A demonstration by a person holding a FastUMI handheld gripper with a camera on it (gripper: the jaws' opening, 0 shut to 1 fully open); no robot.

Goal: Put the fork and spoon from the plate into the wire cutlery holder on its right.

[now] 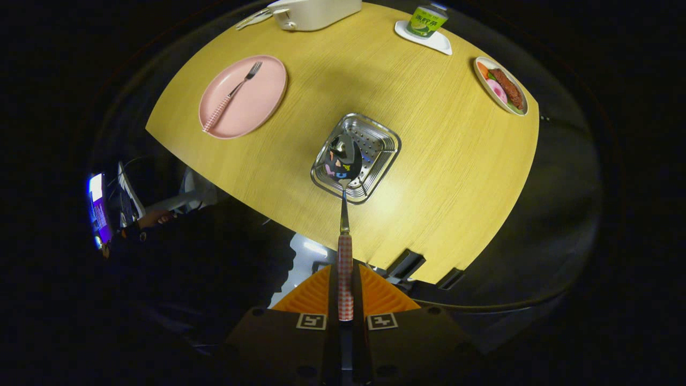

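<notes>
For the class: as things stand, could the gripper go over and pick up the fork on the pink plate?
Probably not yet. The gripper is shut on the spoon, held above the cutlery holder. The fork lies uncovered on the pink plate, so the way looks free once the spoon is released.

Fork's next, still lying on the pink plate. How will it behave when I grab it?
The fork looks like stiff metal with a slim checked handle, so probably rigid and light. Lying flat on the smooth plate, it may skid or pivot when nudged. The tongs already clamp the matching spoon by its handle, so a handle grip should hold.
</notes>
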